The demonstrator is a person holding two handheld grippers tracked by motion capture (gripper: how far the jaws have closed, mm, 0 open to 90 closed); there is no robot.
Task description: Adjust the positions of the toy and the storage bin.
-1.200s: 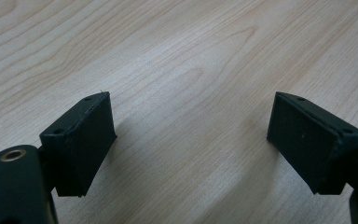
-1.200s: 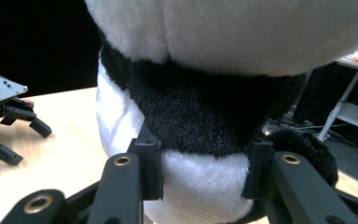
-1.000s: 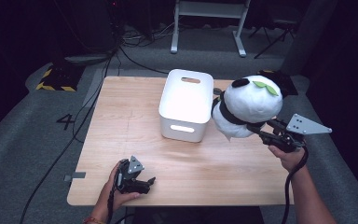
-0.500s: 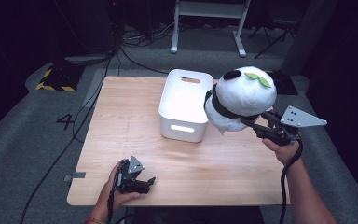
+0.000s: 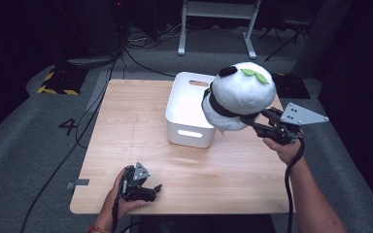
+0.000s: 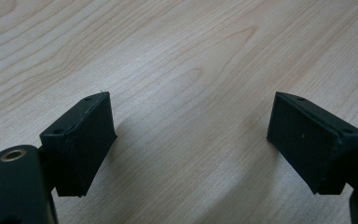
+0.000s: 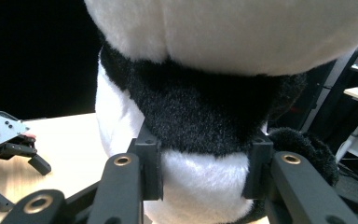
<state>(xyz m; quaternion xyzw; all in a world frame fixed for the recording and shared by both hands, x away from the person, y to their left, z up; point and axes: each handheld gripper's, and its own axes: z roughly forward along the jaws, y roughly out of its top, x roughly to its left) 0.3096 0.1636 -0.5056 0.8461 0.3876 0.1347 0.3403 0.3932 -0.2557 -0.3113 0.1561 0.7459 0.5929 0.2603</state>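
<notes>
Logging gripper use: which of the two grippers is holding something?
The right gripper, raised beside the white bin, clamps the plush panda. The left gripper rests open on the table.

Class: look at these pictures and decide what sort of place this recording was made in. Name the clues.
Probably a lab or studio set up for recording: a lone wooden table on grey carpet, cables across the floor, hazard tape, dark surroundings.

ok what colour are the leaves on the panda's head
Green: two small leaves on top of the white plush panda, clearest in the high view.
</notes>
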